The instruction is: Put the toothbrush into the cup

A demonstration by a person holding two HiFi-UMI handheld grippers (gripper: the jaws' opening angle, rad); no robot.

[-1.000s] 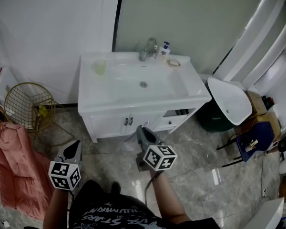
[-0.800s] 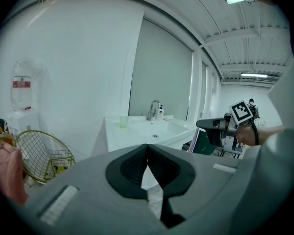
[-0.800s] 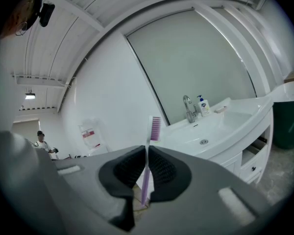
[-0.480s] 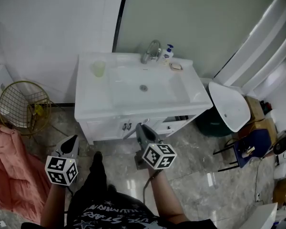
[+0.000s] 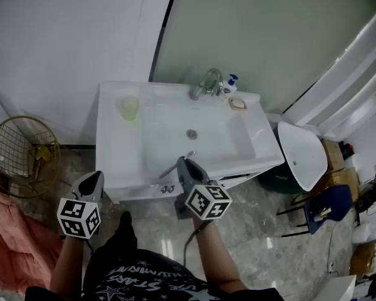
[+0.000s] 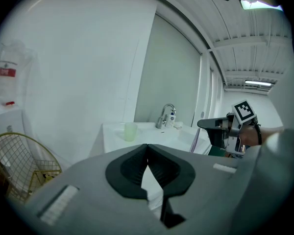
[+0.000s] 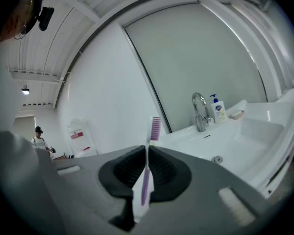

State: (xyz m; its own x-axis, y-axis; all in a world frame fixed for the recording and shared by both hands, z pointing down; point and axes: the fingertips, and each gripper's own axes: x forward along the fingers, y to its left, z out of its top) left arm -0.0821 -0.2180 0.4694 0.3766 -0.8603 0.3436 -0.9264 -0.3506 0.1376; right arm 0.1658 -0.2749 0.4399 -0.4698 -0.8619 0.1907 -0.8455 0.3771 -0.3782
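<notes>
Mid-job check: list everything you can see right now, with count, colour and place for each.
sink: 1, white, centre, against the wall
cup: 1, pale green, back left of the sink top
tap: 1, chrome, behind the basin
soap bottle: 1, white with blue pump, right of the tap
soap dish: 1, pale, back right of the sink top
wire basket: 1, gold, floor left of the sink
cloth: 1, pink, floor at far left
white chair: 1, right of the sink
blue chair: 1, far right
toothbrush: 1, purple, in the right gripper's jaws
left gripper: grey, jaws shut, empty
right gripper: grey, jaws shut on the toothbrush, at the sink's front edge
</notes>
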